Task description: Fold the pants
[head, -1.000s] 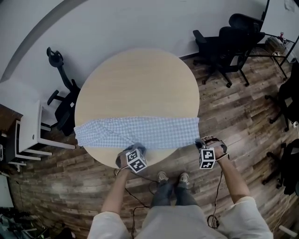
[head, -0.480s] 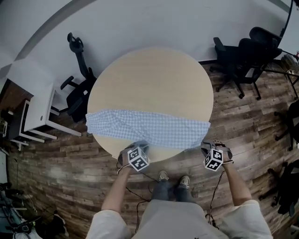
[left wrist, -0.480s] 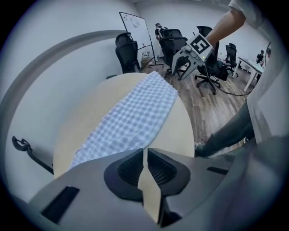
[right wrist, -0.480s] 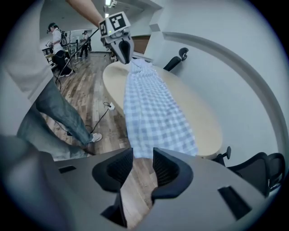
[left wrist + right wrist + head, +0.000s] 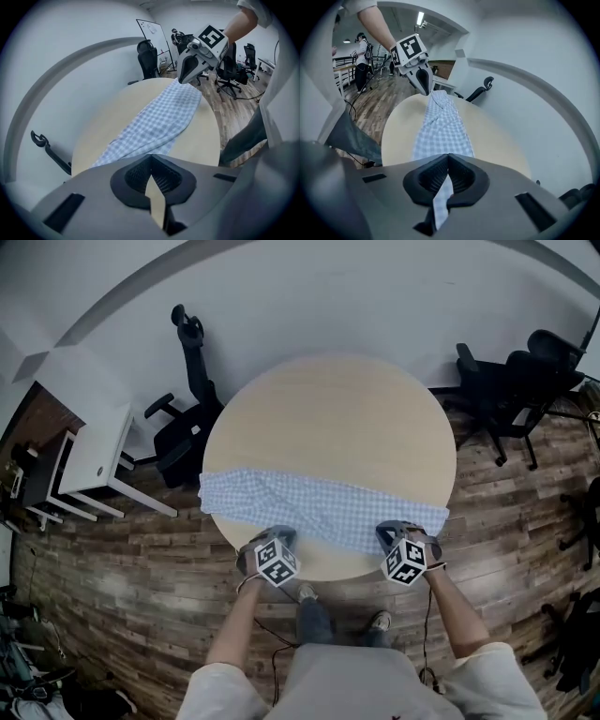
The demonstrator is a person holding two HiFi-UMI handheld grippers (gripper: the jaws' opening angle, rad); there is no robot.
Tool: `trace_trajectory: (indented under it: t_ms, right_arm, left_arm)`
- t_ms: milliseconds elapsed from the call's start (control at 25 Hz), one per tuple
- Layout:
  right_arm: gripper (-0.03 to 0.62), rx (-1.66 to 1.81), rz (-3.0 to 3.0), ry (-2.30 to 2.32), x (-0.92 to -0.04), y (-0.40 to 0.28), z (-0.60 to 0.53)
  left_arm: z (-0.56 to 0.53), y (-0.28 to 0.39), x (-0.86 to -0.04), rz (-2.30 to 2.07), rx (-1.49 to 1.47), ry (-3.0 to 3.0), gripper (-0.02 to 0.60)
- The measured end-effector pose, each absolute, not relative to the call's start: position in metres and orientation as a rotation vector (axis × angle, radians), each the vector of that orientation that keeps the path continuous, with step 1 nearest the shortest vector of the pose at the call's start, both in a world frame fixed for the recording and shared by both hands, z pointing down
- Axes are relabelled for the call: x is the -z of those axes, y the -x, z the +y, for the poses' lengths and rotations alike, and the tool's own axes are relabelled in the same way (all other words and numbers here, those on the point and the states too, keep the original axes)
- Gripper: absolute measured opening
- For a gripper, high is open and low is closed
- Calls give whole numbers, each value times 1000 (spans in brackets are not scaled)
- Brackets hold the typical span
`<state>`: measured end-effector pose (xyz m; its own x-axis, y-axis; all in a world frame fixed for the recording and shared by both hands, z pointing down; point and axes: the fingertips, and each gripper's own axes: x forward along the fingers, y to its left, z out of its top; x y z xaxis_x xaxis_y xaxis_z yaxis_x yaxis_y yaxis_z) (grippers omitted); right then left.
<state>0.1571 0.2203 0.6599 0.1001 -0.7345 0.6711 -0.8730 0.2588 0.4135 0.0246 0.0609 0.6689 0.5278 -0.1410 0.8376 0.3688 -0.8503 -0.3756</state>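
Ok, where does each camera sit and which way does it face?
Head view: on the person's head, facing steeply down at the table, pants, left tongs, right tongs; forearms and legs show.
Left gripper view: on the left tongs, facing along the pants toward the right tongs; right forearm shows.
Right gripper view: on the right tongs, facing toward the left tongs; left forearm shows.
Shared: both gripper views see the pants, from opposite directions.

Near edge of the pants (image 5: 323, 507) beneath the left gripper (image 5: 278, 538) and right gripper (image 5: 391, 532); office chair (image 5: 560, 357) partly off-frame.
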Motion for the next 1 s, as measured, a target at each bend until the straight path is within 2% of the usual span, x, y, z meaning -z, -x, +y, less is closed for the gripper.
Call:
trace_trajectory:
  t_ms: [560,640,720,760,920,960,1000]
  right_arm:
    - [38,-573,-1547,-1642,-697,-61,28]
    - [136,-619,-1520,-1625,-707,-53,24]
    - [137,-638,-1473,-1624,-715,-51,26]
    - [137,-642,-1444,-1622,-718,-53,28]
    - [126,-666,-1349,-1597,-736,-65,32]
    - [106,-665,-1324,-1604,-738,-69,34]
    - [62,-662,-1302,-1617,-739,-72,35]
  left_arm:
    - [-115,-2,-721,-442,1229,2209,34]
    - [-122,-4,-726,-476,1224,2199,46]
    - [-123,-4,-732,-514,1241,2206,174]
    - [-123,-4,-735,-531,1258,2207,190]
    - [-128,1,-754,-561,1298,2130,190]
    - [-128,2,-757,-565,1294,2114,178]
    - [-128,2,-758,-571,1289,2103,131]
